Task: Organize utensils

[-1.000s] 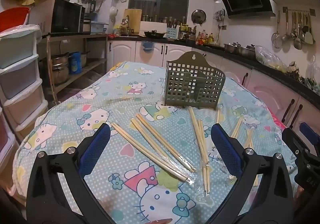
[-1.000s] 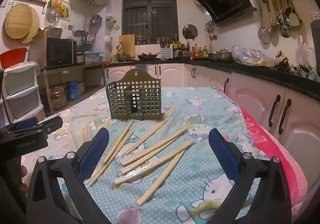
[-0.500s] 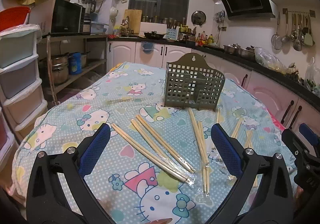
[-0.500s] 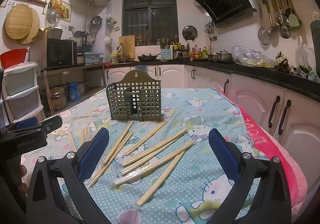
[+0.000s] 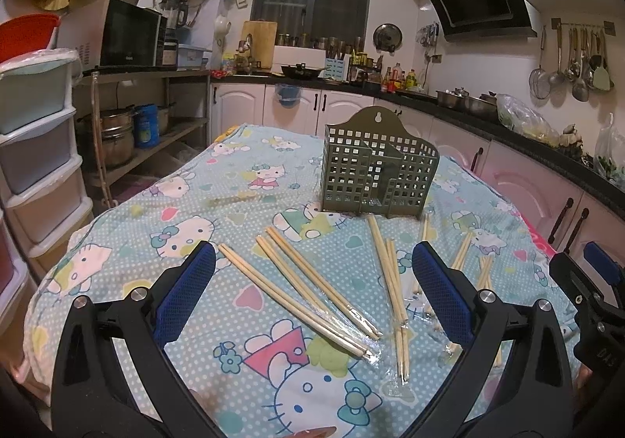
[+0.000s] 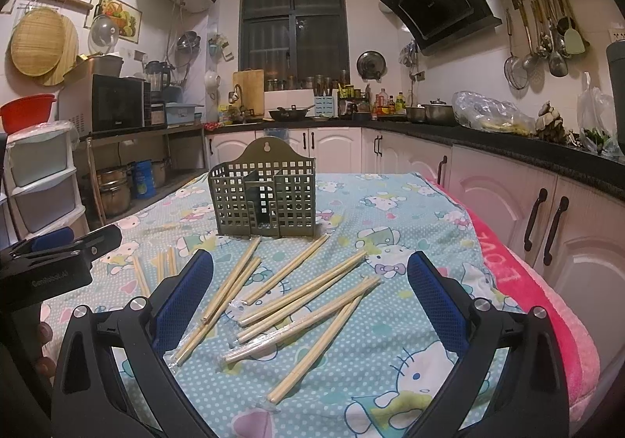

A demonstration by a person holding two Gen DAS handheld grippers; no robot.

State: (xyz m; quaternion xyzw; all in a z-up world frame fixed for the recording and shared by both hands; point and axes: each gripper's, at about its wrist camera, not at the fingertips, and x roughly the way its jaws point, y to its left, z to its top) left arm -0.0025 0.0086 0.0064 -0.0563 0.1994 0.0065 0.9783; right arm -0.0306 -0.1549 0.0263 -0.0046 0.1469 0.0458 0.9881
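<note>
- My left gripper [image 5: 312,282] is spread wide, empty; wrapped chopsticks [image 5: 297,282] lie between its fingers, running toward lower right.
- My right gripper [image 6: 310,282] gapes too, over another scatter.
- Holder [image 5: 377,172] stands upper centre.

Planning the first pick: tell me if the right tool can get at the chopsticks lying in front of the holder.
Probably yes. The right tool is open and empty, with the chopsticks loose on the cloth between its fingers, nothing covering them. The holder stands behind, clear of the approach.
</note>
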